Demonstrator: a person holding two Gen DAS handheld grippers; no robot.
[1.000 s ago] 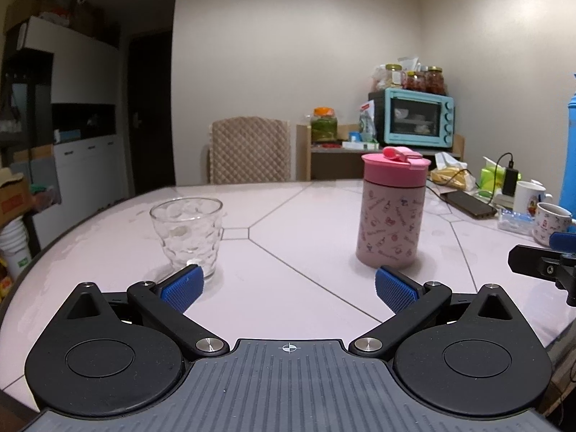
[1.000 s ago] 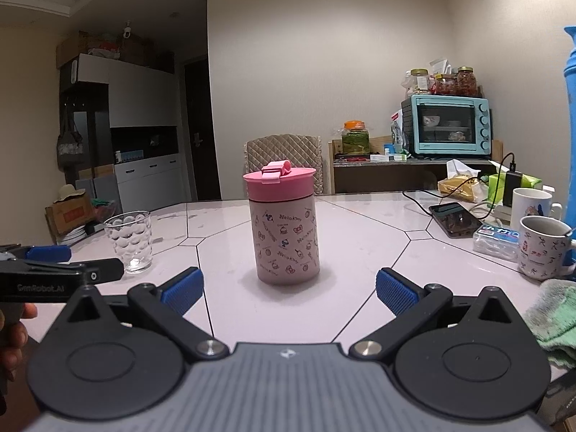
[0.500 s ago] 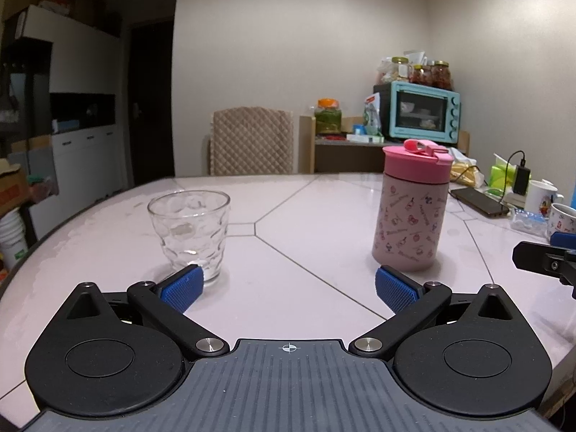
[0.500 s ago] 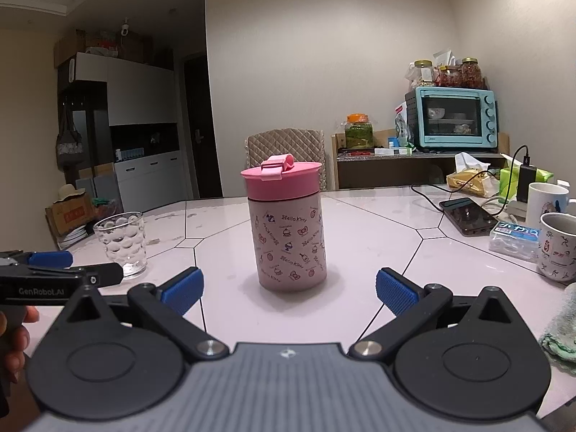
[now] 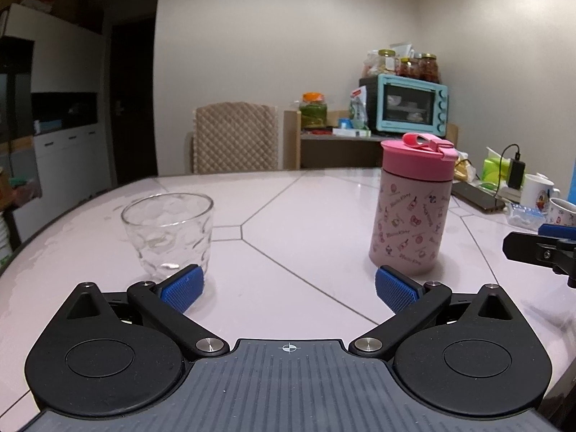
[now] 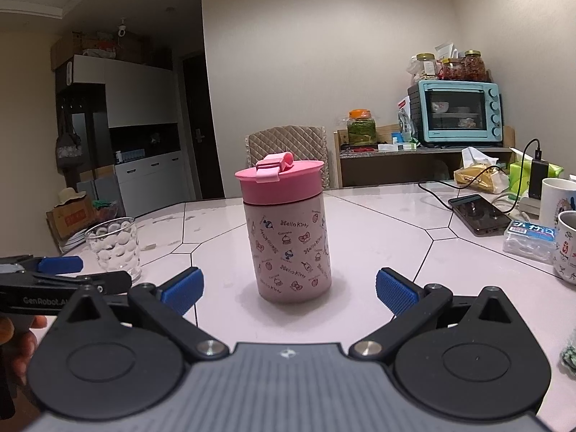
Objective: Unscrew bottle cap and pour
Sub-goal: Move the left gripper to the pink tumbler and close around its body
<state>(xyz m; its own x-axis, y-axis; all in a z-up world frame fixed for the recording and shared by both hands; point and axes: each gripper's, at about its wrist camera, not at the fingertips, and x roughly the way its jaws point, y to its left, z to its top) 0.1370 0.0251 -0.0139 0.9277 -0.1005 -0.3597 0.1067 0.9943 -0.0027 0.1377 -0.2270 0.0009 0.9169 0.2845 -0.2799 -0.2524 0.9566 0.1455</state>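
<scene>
A pink Hello Kitty bottle (image 6: 289, 244) with a darker pink screw cap (image 6: 282, 185) stands upright on the pale table (image 6: 396, 252). It also shows in the left wrist view (image 5: 412, 216) at right. An empty dimpled clear glass (image 5: 169, 232) stands to its left, seen too in the right wrist view (image 6: 115, 246). My right gripper (image 6: 289, 289) is open and empty, the bottle just beyond and between its blue pads. My left gripper (image 5: 289, 286) is open and empty, its left pad (image 5: 183, 286) close in front of the glass.
At the table's right side lie a phone (image 6: 477, 214) on a charging cable, a tissue pack (image 6: 529, 239), mugs (image 6: 556, 203) and a green cloth (image 6: 570, 354). A chair (image 6: 286, 151) stands behind the table. A shelf holds a teal oven (image 6: 457, 113) and jars.
Both grippers have dropped lower and moved closer to the table. The bottle looms larger between the right gripper's pads; the glass is nearer the left gripper's left pad. Both stay open.
</scene>
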